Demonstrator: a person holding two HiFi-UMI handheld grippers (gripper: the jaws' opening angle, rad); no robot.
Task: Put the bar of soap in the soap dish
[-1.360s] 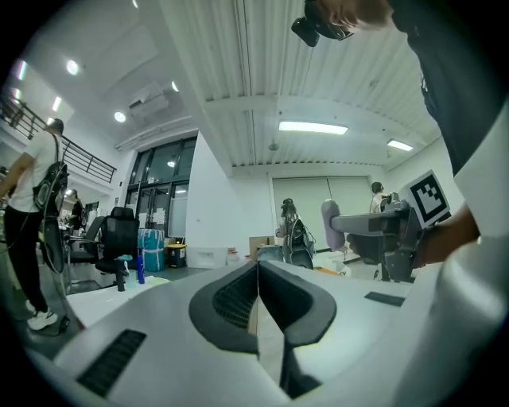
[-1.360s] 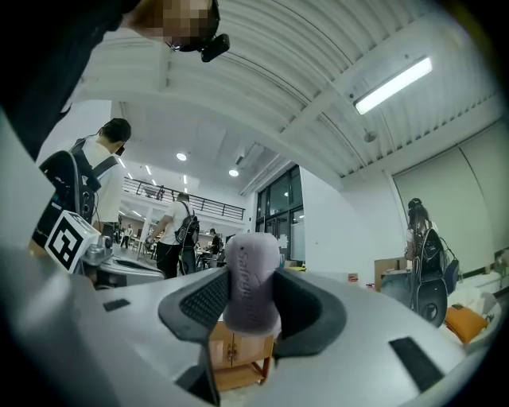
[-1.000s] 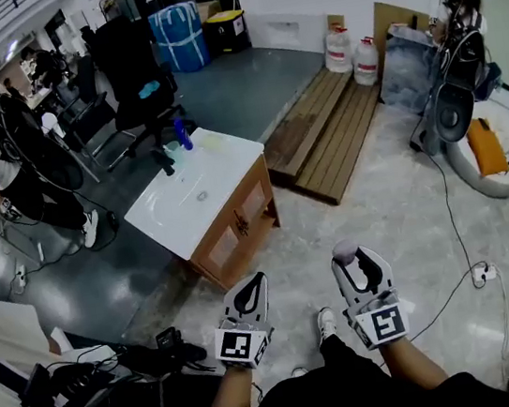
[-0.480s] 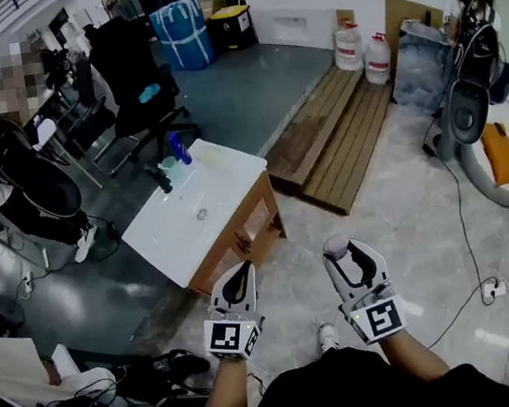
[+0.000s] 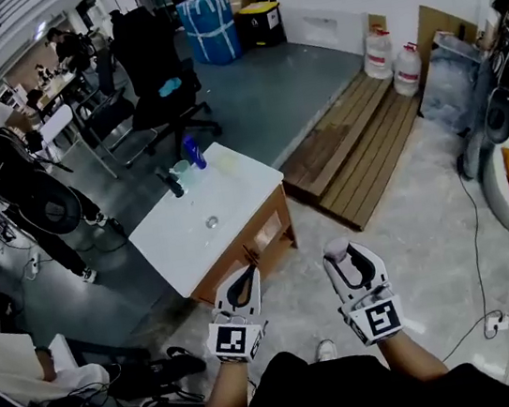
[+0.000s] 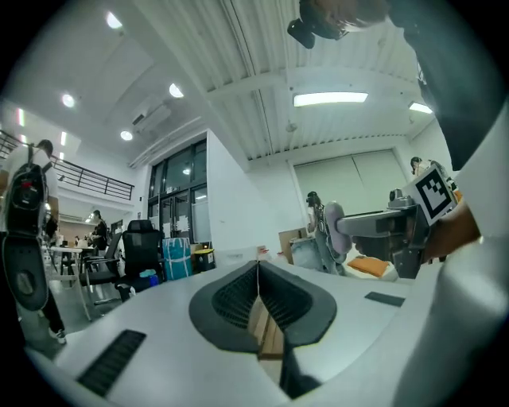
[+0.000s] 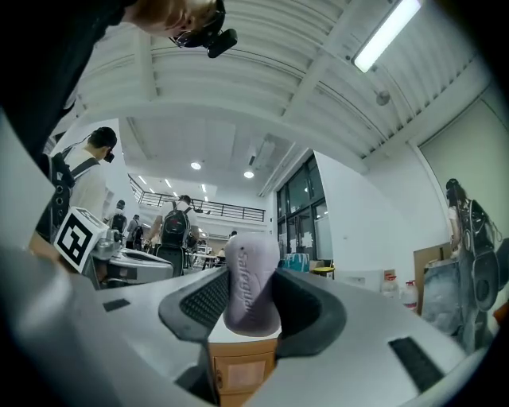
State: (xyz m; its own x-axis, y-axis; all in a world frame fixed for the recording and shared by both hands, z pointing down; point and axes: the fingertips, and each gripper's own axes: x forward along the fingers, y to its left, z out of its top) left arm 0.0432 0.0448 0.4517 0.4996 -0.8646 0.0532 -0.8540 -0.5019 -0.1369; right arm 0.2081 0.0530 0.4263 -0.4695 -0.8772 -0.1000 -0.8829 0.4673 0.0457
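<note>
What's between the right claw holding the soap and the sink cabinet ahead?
Only pale floor, as the head view shows. The right claw grips the soap; the sink cabinet stands ahead to its left.

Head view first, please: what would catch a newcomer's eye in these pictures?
The right gripper holds a pale bar of soap in its jaws, beside the left gripper, shut and empty. Just ahead stands a white-topped sink cabinet with a blue bottle at its far edge.
</note>
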